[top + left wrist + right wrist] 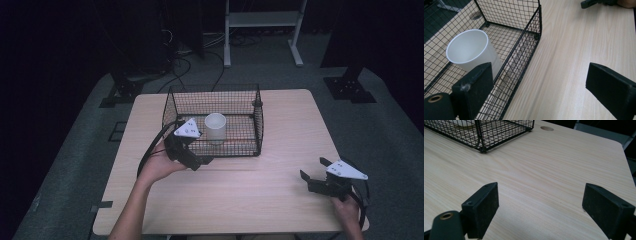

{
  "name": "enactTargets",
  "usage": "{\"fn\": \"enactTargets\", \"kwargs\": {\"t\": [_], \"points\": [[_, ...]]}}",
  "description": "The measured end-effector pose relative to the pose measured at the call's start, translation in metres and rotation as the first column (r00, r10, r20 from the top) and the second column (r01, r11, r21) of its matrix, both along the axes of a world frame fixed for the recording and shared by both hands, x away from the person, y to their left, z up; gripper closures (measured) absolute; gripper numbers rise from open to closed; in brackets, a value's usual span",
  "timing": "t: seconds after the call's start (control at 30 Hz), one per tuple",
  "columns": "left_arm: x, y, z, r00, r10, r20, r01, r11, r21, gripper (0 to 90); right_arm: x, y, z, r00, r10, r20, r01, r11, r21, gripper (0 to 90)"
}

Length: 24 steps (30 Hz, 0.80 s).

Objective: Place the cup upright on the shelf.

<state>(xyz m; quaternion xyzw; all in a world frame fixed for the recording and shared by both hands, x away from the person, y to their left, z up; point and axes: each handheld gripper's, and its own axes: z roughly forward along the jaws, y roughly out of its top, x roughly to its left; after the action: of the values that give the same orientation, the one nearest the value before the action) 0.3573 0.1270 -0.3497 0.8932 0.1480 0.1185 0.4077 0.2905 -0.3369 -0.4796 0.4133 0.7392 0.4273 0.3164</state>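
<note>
The white cup (215,126) stands upright inside the wire basket (257,131) on the pale wood-grain worktop (250,190). Left gripper (200,161) at the basket's near wall: fingers wide apart, empty. Right gripper (312,175) well apart from the basket: fingers wide, empty. Dark floor surrounds the basket's worktop.

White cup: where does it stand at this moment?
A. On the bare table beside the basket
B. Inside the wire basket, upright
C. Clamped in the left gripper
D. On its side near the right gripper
B: the white cup stands upright with its mouth up inside the wire basket, and the left gripper in front of the basket holds nothing.
</note>
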Motion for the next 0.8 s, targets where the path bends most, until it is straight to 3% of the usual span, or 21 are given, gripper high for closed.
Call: {"fn": "enactTargets", "kwargs": {"t": [0.8], "points": [[-0.023, 0.006, -0.019, 0.9999, 0.0, -0.01, -0.001, 0.9993, -0.038, 7.0, 0.0, 0.0, 0.0, 1.0, 0.0, 0.001, 0.0, 1.0, -0.007, 13.1]]}}
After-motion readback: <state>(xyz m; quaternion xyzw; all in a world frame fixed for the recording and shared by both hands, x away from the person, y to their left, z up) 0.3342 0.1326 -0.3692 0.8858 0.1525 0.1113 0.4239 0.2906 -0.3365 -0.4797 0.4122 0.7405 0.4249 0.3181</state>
